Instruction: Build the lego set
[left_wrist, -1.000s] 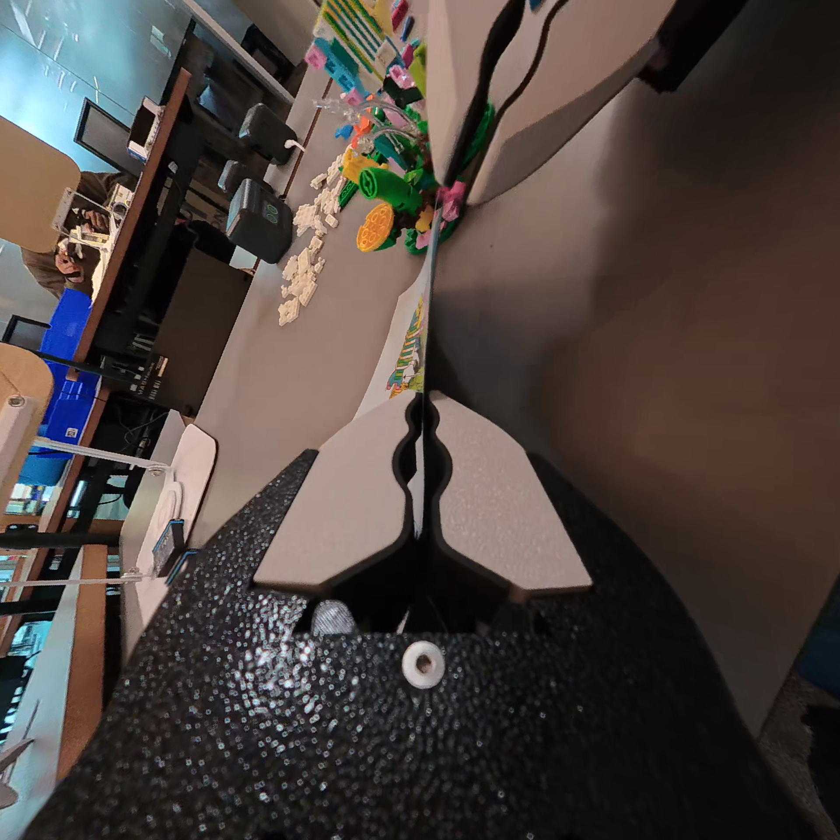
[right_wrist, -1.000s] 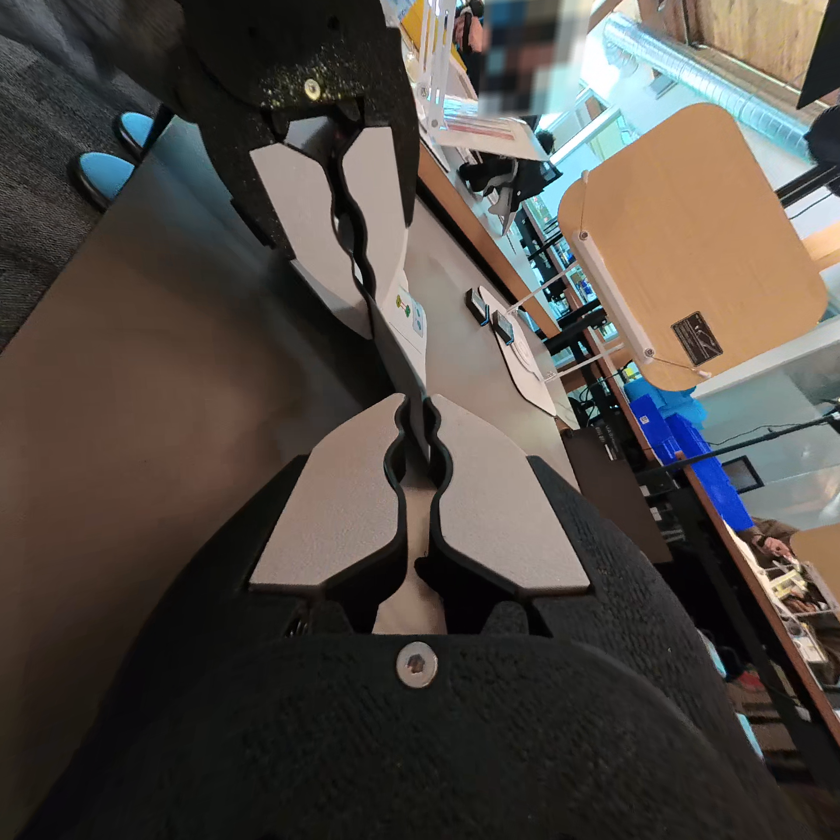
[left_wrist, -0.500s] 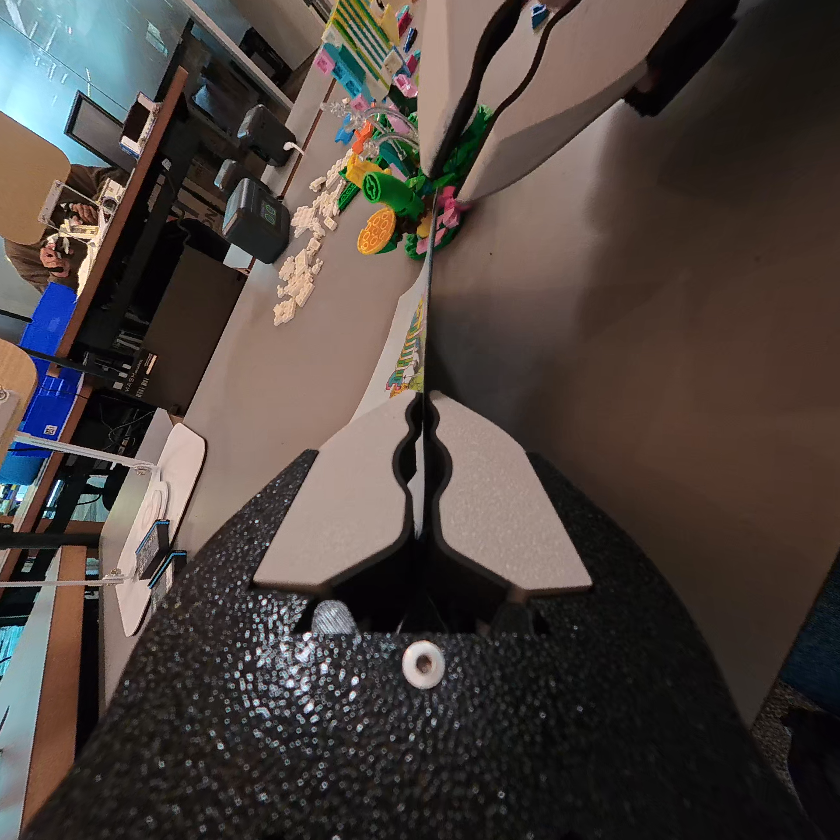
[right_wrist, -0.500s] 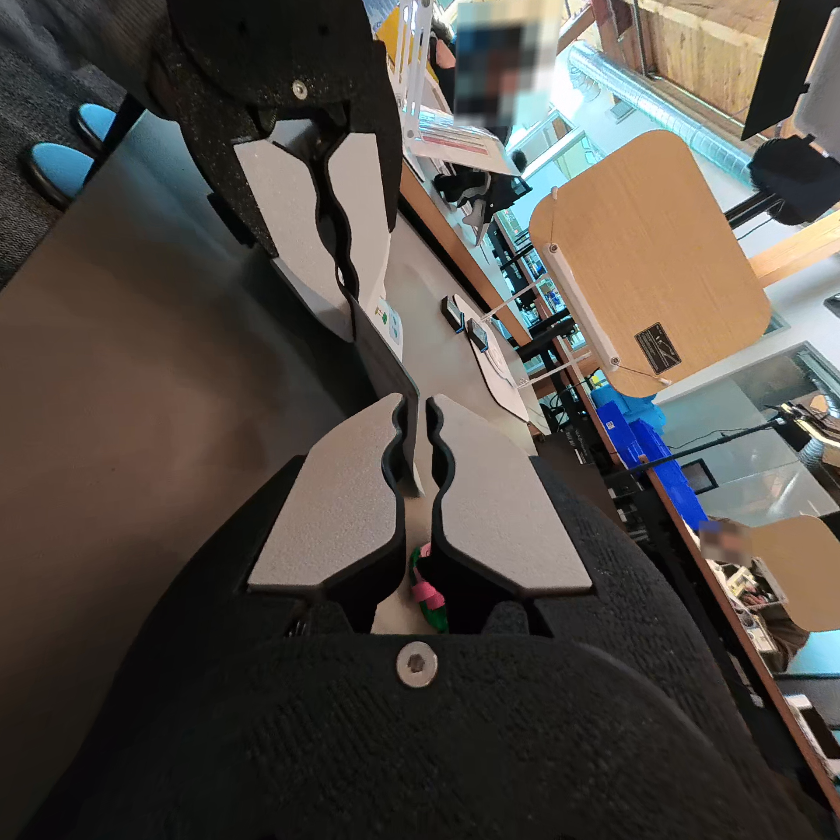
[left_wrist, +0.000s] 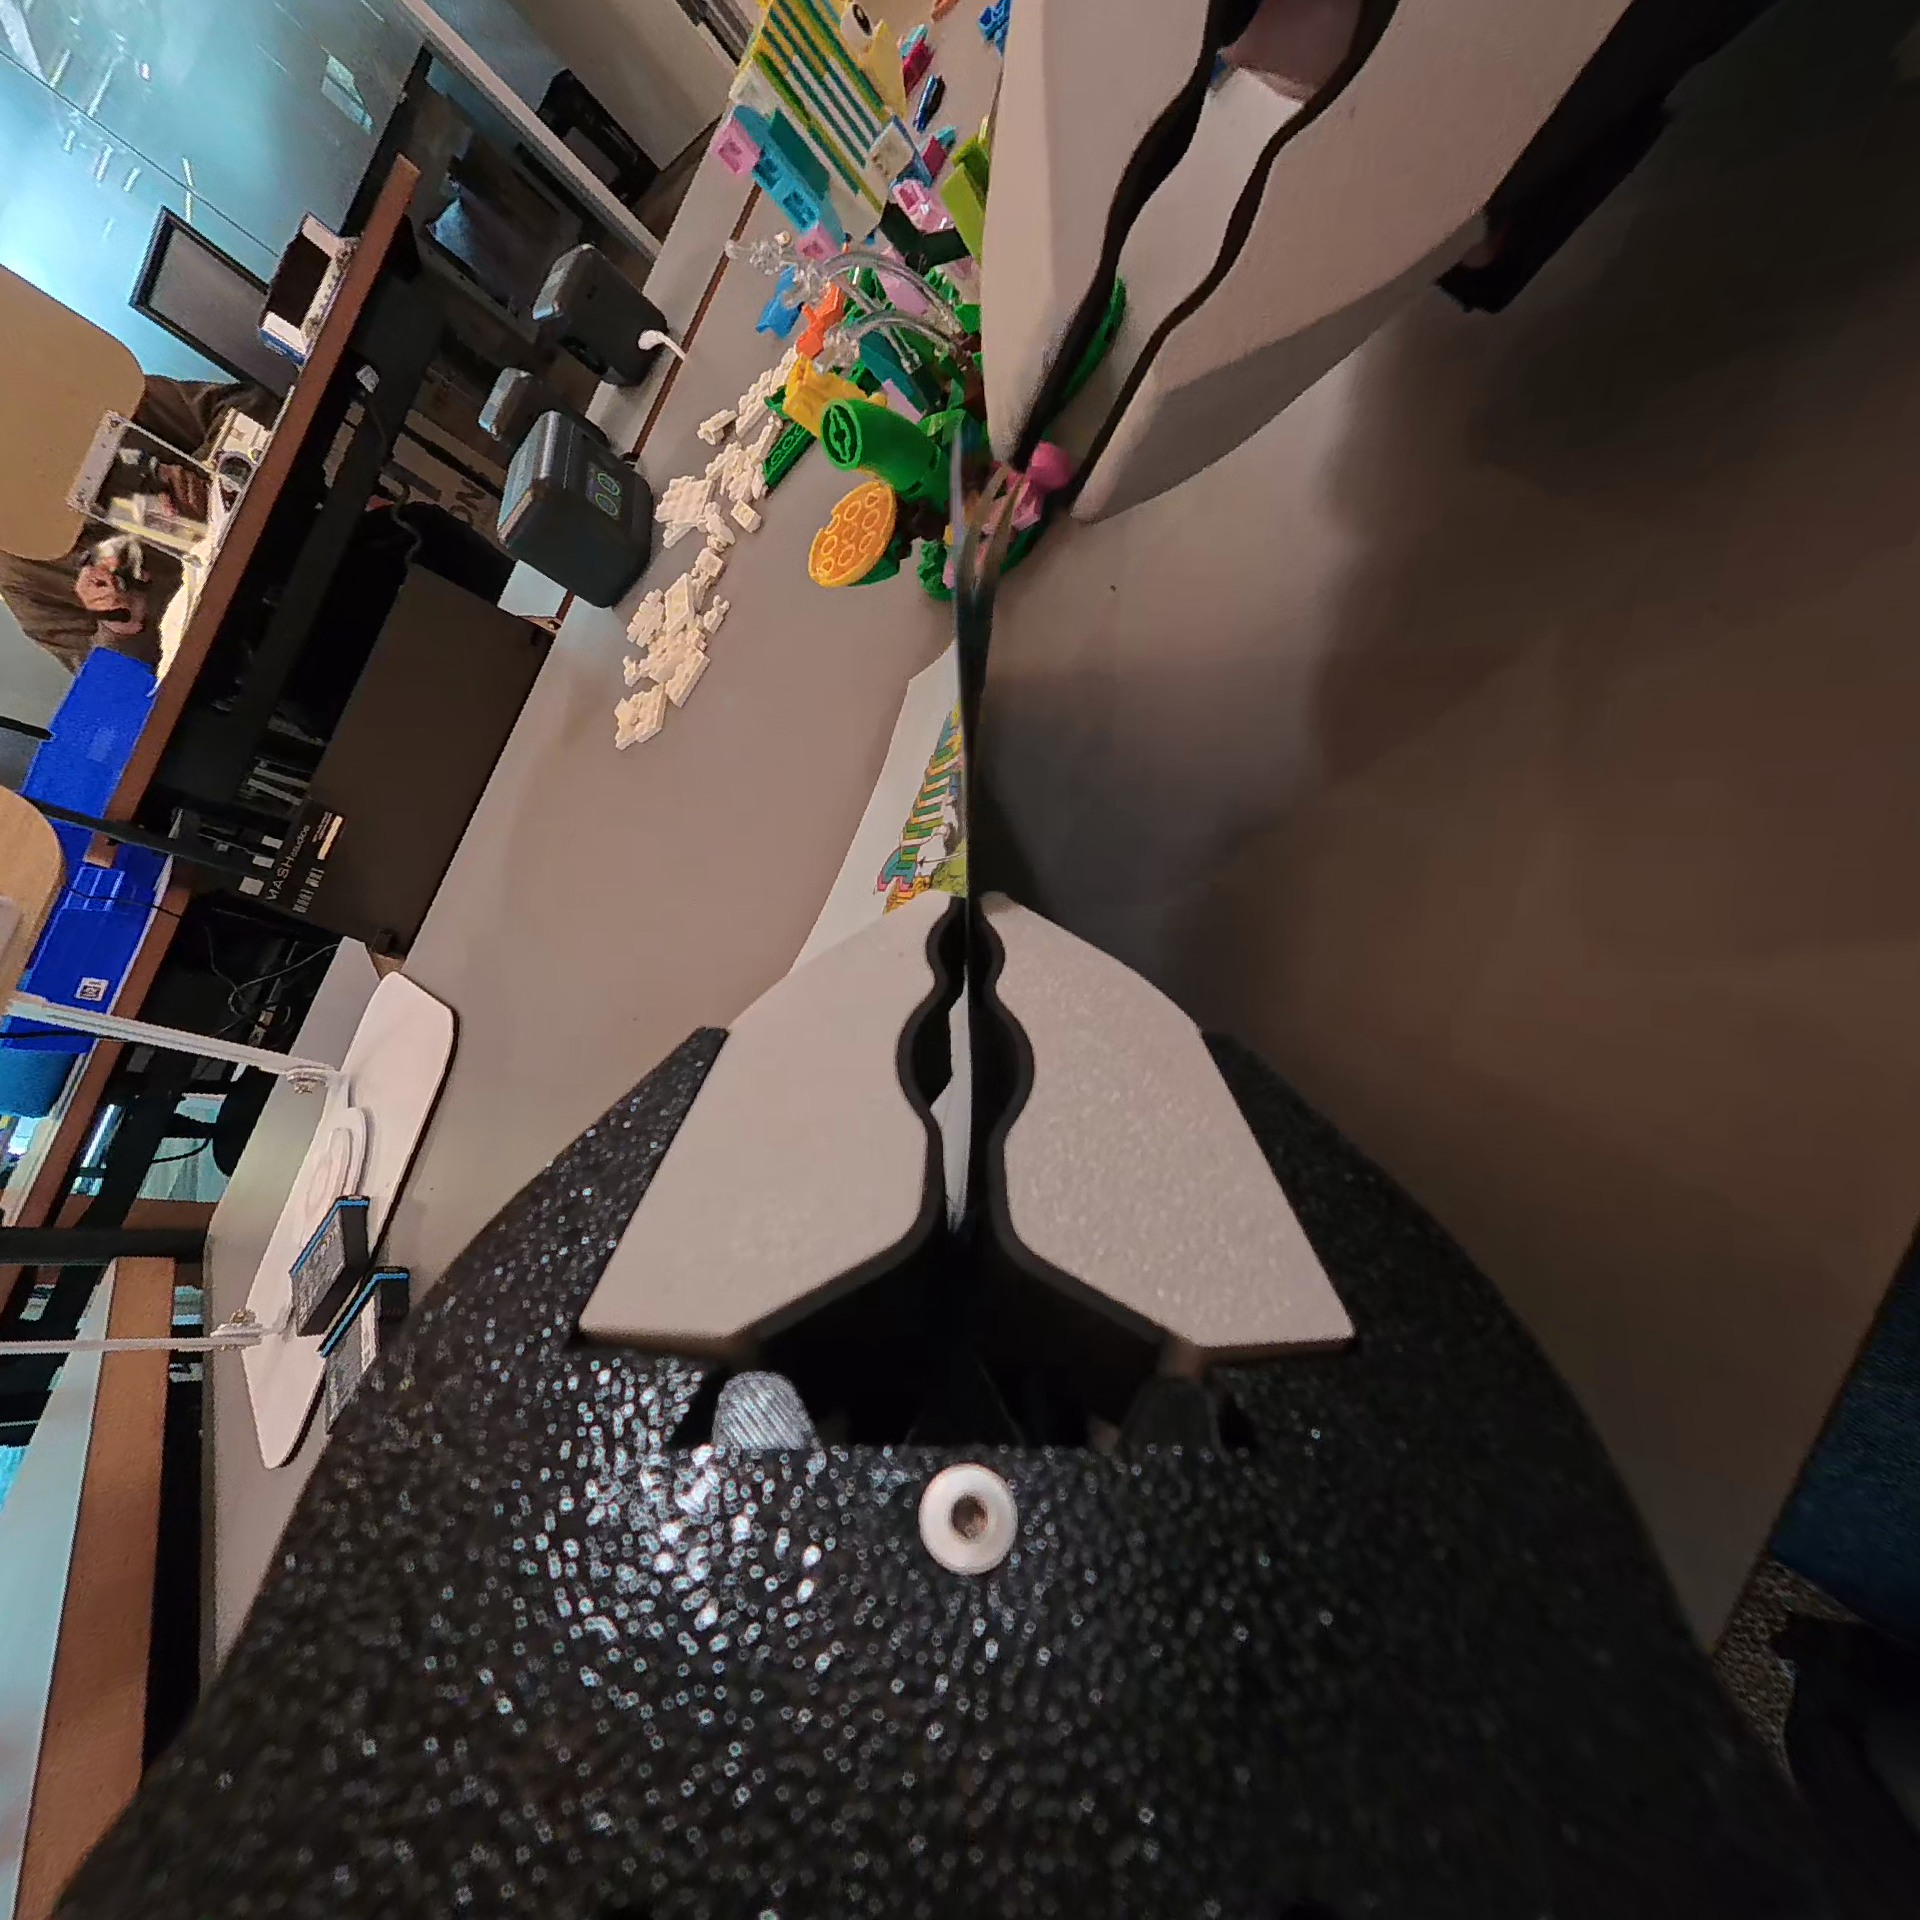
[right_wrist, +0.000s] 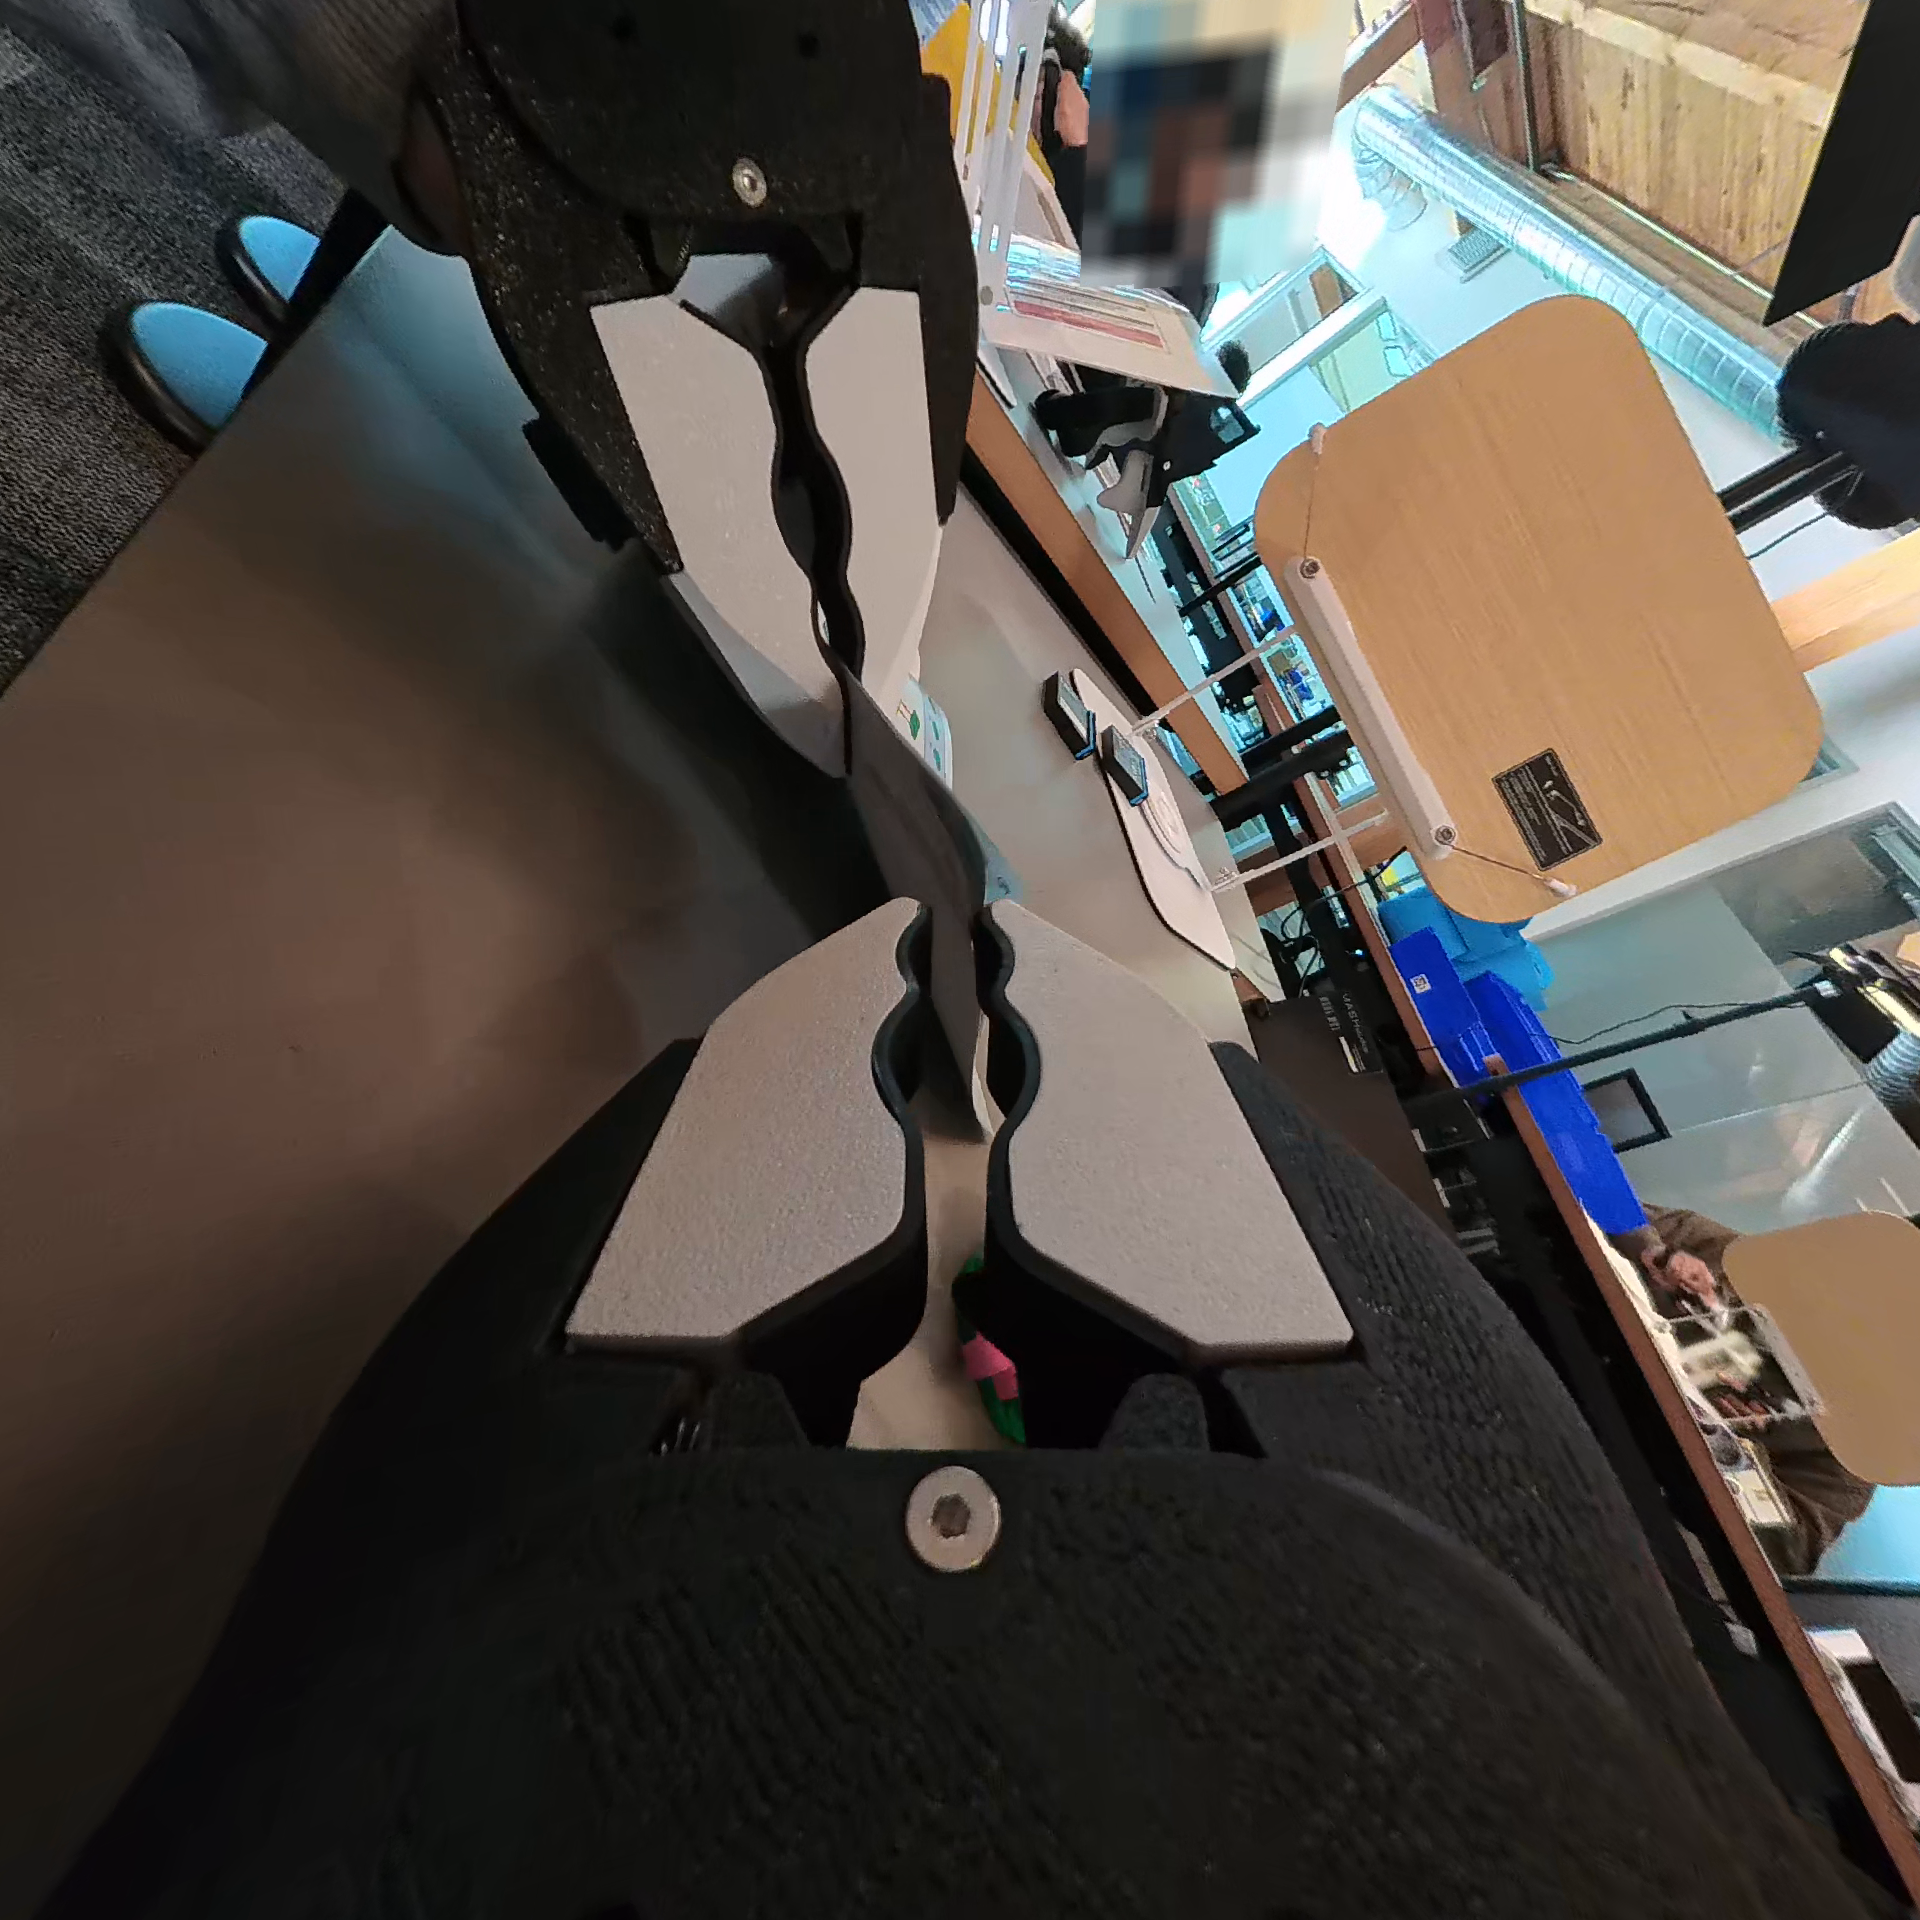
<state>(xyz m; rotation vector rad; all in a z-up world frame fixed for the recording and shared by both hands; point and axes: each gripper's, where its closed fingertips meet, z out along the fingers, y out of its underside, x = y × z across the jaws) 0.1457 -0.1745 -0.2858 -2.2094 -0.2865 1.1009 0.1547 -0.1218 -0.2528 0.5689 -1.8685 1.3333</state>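
Observation:
My left gripper (left_wrist: 966, 914) is shut on the edge of a thin dark page (left_wrist: 974, 727) of the instruction booklet (left_wrist: 925, 821), held edge-on above the grey table (left_wrist: 582, 935). My right gripper (right_wrist: 951, 914) faces it from the far end. Its jaws stand slightly apart, with the same page (right_wrist: 914, 821) running loose through the gap. Each gripper shows in the other's view: the right gripper (left_wrist: 1044, 478) and the left gripper (right_wrist: 852, 717). Colourful Lego parts (left_wrist: 883, 447) and white bricks (left_wrist: 686, 613) lie beyond. A pink and green Lego piece (right_wrist: 987, 1371) shows under my right fingers.
Black box-like devices (left_wrist: 577, 509) stand at the table's far side. A white board (left_wrist: 343, 1195) with small black and blue items lies near the left end. The table edge and carpet (right_wrist: 114, 187) are close by. A wooden panel (right_wrist: 1538, 603) hangs on the right.
My right gripper's jaws have parted a little, so the page now sits loose between them, and the pink and green piece has come into view below. My left gripper stays shut on the page.

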